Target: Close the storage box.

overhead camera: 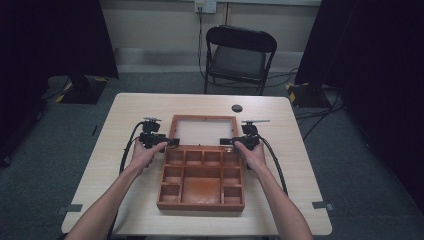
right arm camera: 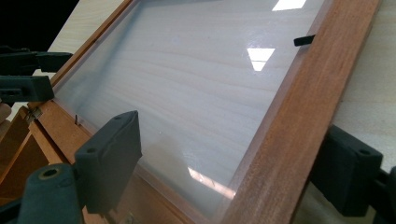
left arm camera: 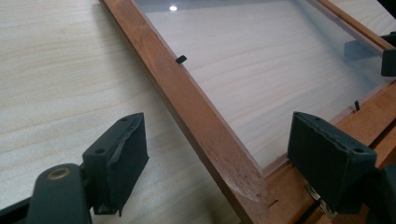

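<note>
1. A light wooden table (overhead camera: 125, 130) stands on grey carpet (overhead camera: 60, 145), its top pale and finely grained in the two gripper views.
2. Behind the table a black folding chair (overhead camera: 240, 55) faces it, in front of a cream wall with a socket (overhead camera: 205, 6) and cables trailing down; dark curtains close in both sides of the room.
3. A small dark round disc (overhead camera: 237, 108) lies on the tabletop near the far edge.
4. A reddish wooden box (overhead camera: 202, 180) with several open compartments sits at the middle of the table; its glazed lid (overhead camera: 203, 131) lies opened flat on the table beyond it, joined at the hinge side.
5. The left gripper (overhead camera: 167, 143) straddles the lid's left frame rail near the hinge corner; its jaws stand apart, and in the left gripper view neither pad touches the wood.
6. The right gripper (overhead camera: 230, 142) straddles the opposite rail, jaws wide; whether the far pad touches the frame is hard to tell from that angle, though it looks clear.
</note>
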{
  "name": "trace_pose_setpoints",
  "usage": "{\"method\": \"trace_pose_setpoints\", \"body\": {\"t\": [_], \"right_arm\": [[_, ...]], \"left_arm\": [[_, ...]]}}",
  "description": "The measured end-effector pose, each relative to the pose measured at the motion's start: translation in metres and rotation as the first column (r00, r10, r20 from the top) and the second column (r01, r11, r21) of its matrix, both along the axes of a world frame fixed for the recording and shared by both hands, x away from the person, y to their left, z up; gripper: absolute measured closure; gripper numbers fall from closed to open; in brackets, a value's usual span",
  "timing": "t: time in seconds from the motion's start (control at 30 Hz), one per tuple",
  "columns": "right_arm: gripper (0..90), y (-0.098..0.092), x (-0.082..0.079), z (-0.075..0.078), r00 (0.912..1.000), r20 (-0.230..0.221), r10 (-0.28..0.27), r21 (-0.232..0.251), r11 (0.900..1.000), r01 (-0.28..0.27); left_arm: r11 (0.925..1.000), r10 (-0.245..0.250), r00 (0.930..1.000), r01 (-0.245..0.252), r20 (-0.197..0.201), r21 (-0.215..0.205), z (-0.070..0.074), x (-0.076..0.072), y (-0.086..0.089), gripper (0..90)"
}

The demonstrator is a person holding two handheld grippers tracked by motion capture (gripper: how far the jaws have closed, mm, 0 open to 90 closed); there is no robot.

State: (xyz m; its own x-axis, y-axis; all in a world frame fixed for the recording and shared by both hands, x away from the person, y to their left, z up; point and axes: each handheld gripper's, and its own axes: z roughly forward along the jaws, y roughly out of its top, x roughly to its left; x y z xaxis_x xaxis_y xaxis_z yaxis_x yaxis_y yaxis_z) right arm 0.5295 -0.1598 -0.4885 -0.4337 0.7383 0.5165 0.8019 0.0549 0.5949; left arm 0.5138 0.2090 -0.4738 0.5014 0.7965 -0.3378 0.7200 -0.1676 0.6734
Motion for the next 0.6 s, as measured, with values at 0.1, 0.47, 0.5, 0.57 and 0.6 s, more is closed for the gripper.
{"method": "trace_pose_setpoints", "body": {"t": [0.1,0.47,0.5,0.57,0.6], "right_arm": [[16.4,0.0,0.0,0.0,1.0,0.001,-0.001,0.001,1.0,0.001],[18.7,-0.002,-0.001,0.001,0.9999,0.007,-0.011,-0.004,1.0,0.011],[18.7,-0.002,-0.001,0.001,0.9999,0.007,-0.011,-0.004,1.0,0.011],[19.2,-0.002,-0.001,0.001,0.9999,0.006,-0.012,-0.006,1.0,0.012],[21.0,-0.003,-0.001,0.002,0.9998,0.009,-0.016,-0.006,1.0,0.016]], "left_arm": [[1.0,0.001,1.0,-0.001,-0.003,0.0,0.0,0.0,0.0,19.4],[1.0,-0.01,0.9999,0.01,-0.006,-0.001,-0.001,0.002,-0.01,17.4],[0.9999,-0.01,0.9999,0.01,-0.008,-0.005,-0.001,0.002,-0.01,17.4],[0.9999,-0.01,0.9999,0.01,-0.011,-0.009,-0.001,0.002,-0.009,17.3],[0.9999,-0.012,0.9999,0.011,-0.012,-0.01,-0.001,0.002,-0.009,17.4]]}}
